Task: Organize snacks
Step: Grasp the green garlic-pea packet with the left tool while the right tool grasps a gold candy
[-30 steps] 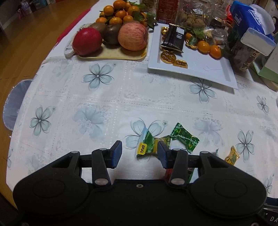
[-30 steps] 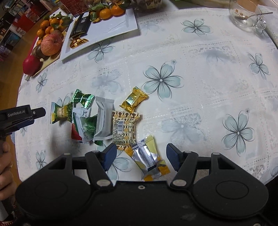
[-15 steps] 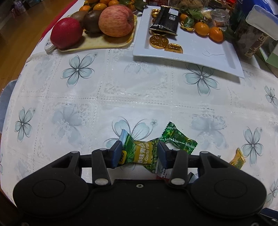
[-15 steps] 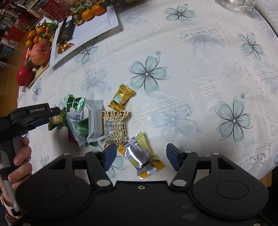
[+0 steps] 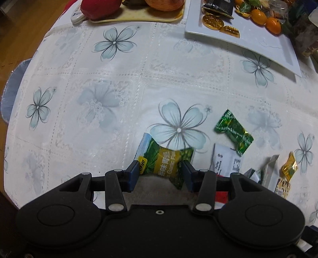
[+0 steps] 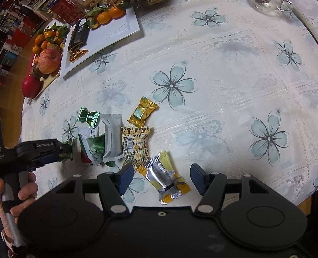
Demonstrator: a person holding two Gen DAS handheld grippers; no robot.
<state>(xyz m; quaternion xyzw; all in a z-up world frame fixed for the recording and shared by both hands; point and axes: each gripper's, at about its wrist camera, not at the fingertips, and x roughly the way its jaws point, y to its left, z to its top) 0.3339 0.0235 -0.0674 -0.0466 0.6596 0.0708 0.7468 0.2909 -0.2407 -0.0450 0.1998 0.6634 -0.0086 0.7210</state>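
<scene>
A green and yellow pea packet (image 5: 165, 158) lies on the flowered tablecloth between the fingers of my left gripper (image 5: 160, 174). The pads stand close at its two ends without visibly squeezing it. In the right wrist view, the left gripper (image 6: 65, 152) points down at the left end of a snack pile, held by a person's hand (image 6: 25, 190). My right gripper (image 6: 161, 178) hovers open over a silver and yellow packet (image 6: 167, 178), which lies loose between its fingers. Beside it lie a tan patterned packet (image 6: 135, 146), a white packet (image 6: 112, 137), a gold candy (image 6: 142, 112) and a green candy (image 6: 88, 117).
A white plate (image 5: 268, 43) at the far side holds a dark chocolate bar (image 5: 218, 7), gold coins and small oranges. Left of it a yellow tray (image 5: 139, 18) carries apples and other fruit. The table's edge curves close on the left. A glass vessel (image 6: 266, 5) stands far right.
My left gripper came down over the pea packet, which now sits between its fingers instead of ahead of them. The right gripper has hardly moved over the silver and yellow packet.
</scene>
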